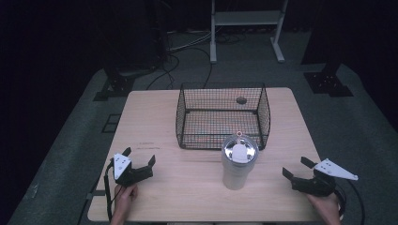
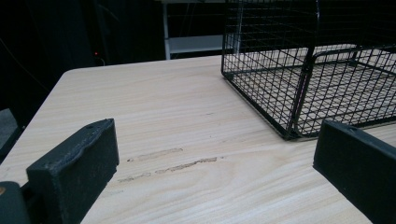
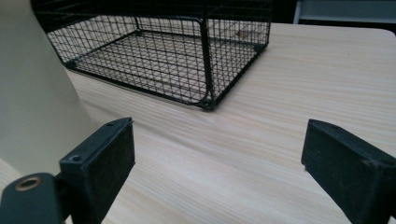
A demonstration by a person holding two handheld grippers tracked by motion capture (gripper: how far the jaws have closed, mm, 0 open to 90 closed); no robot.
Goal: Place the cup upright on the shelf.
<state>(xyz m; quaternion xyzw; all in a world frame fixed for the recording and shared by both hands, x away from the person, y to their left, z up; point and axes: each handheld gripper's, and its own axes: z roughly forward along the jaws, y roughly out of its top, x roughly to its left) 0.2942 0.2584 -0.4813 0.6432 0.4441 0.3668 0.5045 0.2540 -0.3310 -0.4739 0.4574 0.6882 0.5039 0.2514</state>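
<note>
Both hand-held grippers, left [image 1: 139,158] and right [image 1: 294,167], gape wide, holding nothing.

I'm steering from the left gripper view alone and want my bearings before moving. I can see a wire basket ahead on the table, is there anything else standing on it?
Observer: Yes, a pale tumbler with a shiny lid stands just in front of the wire basket, toward the person's side.
Operator: Is anything inside the basket?
Observer: In the high view it looks empty; I see bare table through the mesh.
Operator: Where is the other gripper?
Observer: The right gripper rests near the table's right front edge, jaws wide apart, nothing between them.
Operator: And which gripper is closer to the tumbler?
Observer: The right one looks somewhat closer; in its own view the tumbler's wall rises beside one jaw.
</note>
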